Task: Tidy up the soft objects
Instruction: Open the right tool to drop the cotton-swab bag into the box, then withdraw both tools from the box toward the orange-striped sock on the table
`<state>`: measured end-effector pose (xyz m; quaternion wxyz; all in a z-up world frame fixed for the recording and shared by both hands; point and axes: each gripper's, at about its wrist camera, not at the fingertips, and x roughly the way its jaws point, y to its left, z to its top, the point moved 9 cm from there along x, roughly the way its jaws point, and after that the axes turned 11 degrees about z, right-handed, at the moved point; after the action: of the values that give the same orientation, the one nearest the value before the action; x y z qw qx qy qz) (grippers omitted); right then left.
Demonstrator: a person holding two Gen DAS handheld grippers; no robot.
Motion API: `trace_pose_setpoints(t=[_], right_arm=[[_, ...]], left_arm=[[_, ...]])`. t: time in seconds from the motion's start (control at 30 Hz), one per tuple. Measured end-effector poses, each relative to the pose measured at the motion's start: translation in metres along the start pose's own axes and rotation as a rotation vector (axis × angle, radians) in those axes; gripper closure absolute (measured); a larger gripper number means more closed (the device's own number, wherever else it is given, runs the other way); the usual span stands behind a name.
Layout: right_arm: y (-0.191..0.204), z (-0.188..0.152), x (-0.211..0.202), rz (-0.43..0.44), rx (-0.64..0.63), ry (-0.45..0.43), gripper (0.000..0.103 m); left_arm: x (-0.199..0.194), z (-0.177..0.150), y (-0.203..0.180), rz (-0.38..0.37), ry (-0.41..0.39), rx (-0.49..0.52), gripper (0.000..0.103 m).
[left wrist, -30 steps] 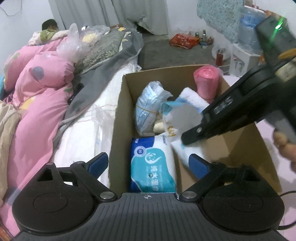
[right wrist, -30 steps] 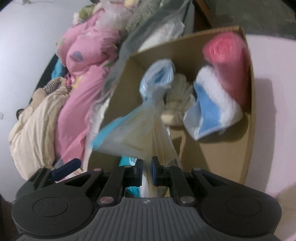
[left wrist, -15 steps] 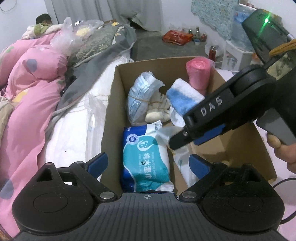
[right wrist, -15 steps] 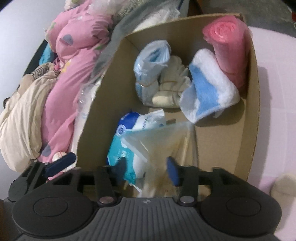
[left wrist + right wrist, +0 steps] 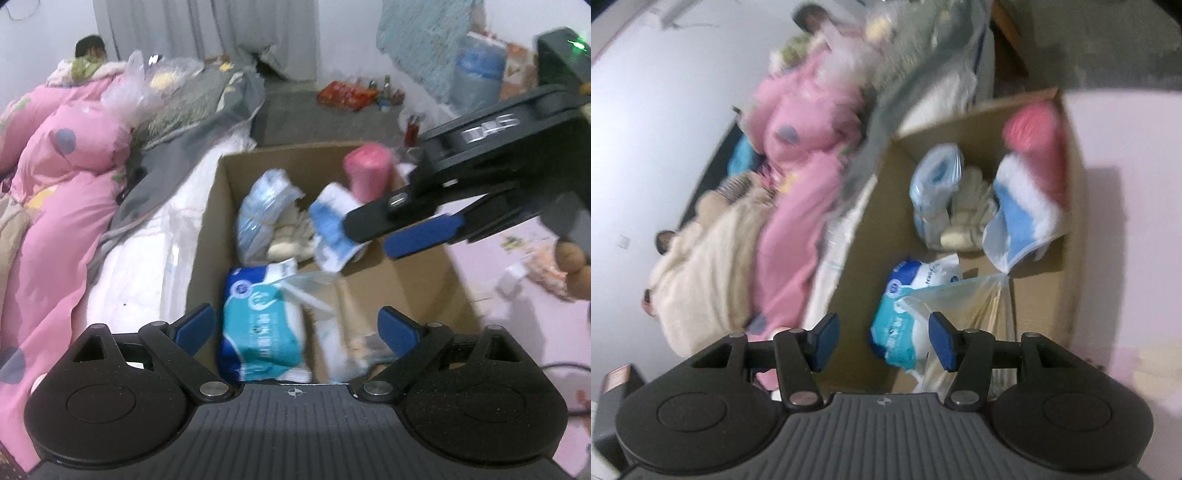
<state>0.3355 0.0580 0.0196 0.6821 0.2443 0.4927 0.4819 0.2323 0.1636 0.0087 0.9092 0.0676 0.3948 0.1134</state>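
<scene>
An open cardboard box [image 5: 207, 240] [image 5: 871, 221] holds a teal wipes pack [image 5: 258, 325] [image 5: 897, 336], a clear plastic bag [image 5: 332, 321] [image 5: 975, 299] lying beside it, a blue-and-white towel [image 5: 328, 225] [image 5: 1023, 210], a pink roll [image 5: 369, 173] [image 5: 1034, 133], a bagged bundle of masks [image 5: 262, 214] [image 5: 934, 184] and cream gloves [image 5: 288, 240] [image 5: 967, 214]. My right gripper [image 5: 373, 236] [image 5: 882, 339] hovers open above the box's near part, nothing between its pads. My left gripper [image 5: 297, 328] stands open over the near rim, empty.
A bed runs along the box's left side, with a pink duvet [image 5: 62, 192], a grey blanket [image 5: 192, 110] and a white sheet [image 5: 147, 258]. A person [image 5: 88, 44] lies at its far end. A pink surface [image 5: 517, 258] lies to the right; bottles and a red packet [image 5: 343, 96] sit behind.
My right gripper opened and let go of the clear plastic bag, then rose out of the box. The bag now rests beside the wipes pack. My left gripper stayed open.
</scene>
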Motion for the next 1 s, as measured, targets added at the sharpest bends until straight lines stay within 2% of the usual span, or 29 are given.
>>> trace_pose_setpoints(t=[0.1, 0.27, 0.5, 0.7, 0.83, 0.93, 1.0], right_arm=[[0.019, -0.015, -0.056, 0.022, -0.063, -0.075, 0.010], [0.031, -0.062, -0.154, 0.013, -0.120, -0.206, 0.009], [0.005, -0.147, -0.264, -0.029, -0.094, -0.358, 0.009], [-0.037, -0.213, -0.330, -0.108, -0.072, -0.492, 0.009], [-0.071, -0.234, -0.345, -0.193, -0.055, -0.543, 0.009], [-0.092, -0.236, -0.344, -0.252, -0.052, -0.537, 0.009], [-0.098, -0.235, -0.341, -0.280, -0.083, -0.519, 0.010]], left_arm=[[-0.033, 0.001, -0.013, -0.038, -0.055, 0.008, 0.006], [-0.091, -0.005, -0.048, -0.145, -0.127, 0.033, 0.005], [-0.140, -0.050, -0.120, -0.298, -0.119, 0.087, 0.005], [-0.138, -0.091, -0.182, -0.378, -0.071, 0.115, 0.004], [-0.121, -0.116, -0.226, -0.400, -0.023, 0.150, 0.005], [-0.105, -0.130, -0.252, -0.371, -0.023, 0.189, 0.005], [-0.091, -0.134, -0.261, -0.318, -0.034, 0.210, 0.005]])
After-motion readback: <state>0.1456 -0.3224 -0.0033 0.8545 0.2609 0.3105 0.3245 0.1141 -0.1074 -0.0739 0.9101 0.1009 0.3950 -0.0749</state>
